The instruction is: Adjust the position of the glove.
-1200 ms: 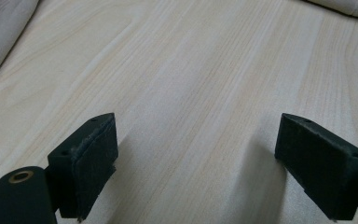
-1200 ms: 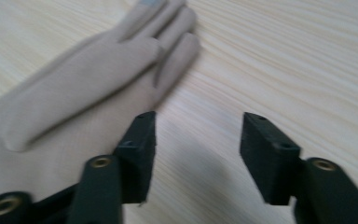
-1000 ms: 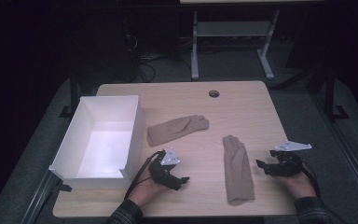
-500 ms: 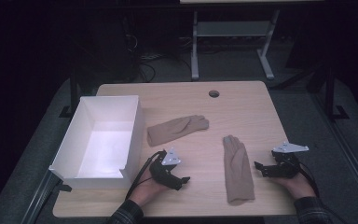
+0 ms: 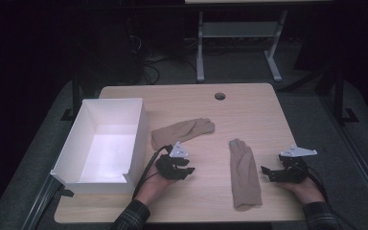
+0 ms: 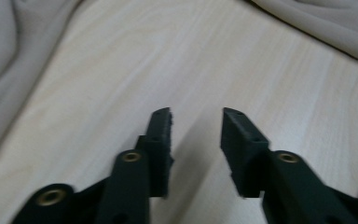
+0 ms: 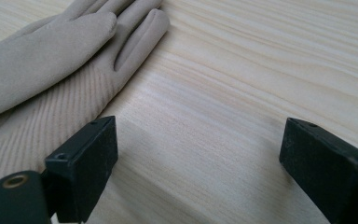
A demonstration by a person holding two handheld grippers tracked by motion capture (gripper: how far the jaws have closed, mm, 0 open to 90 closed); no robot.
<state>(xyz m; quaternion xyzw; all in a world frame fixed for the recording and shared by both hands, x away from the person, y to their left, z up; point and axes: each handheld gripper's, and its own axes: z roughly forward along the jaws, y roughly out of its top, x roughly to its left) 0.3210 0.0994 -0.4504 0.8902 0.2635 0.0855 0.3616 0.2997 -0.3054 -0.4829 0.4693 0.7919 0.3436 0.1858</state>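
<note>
Two tan gloves lie flat on the wooden table point(image 5: 258, 112). One glove point(image 5: 183, 131) lies sideways near the middle, its fingers to the right. The other glove point(image 5: 244, 173) lies lengthwise, fingers away from me. My left gripper point(image 5: 190, 169) rests just below the sideways glove, open by a small gap with nothing between the jaws point(image 6: 196, 114); glove cloth point(image 6: 2, 70) shows at its left. My right gripper point(image 5: 265, 171) sits just right of the lengthwise glove, wide open point(image 7: 200, 128), with that glove point(image 7: 51, 65) beside its left jaw and apart from it.
A white open box point(image 5: 137, 125) with nothing in it stands at the table's left side, close to my left hand. A round cable hole point(image 5: 220, 96) sits near the far edge. Beyond the table are a metal frame point(image 5: 200, 52) and dark floor.
My right gripper has crept a little leftward, closer to the lengthwise glove. The left gripper and both gloves have stayed where they were.
</note>
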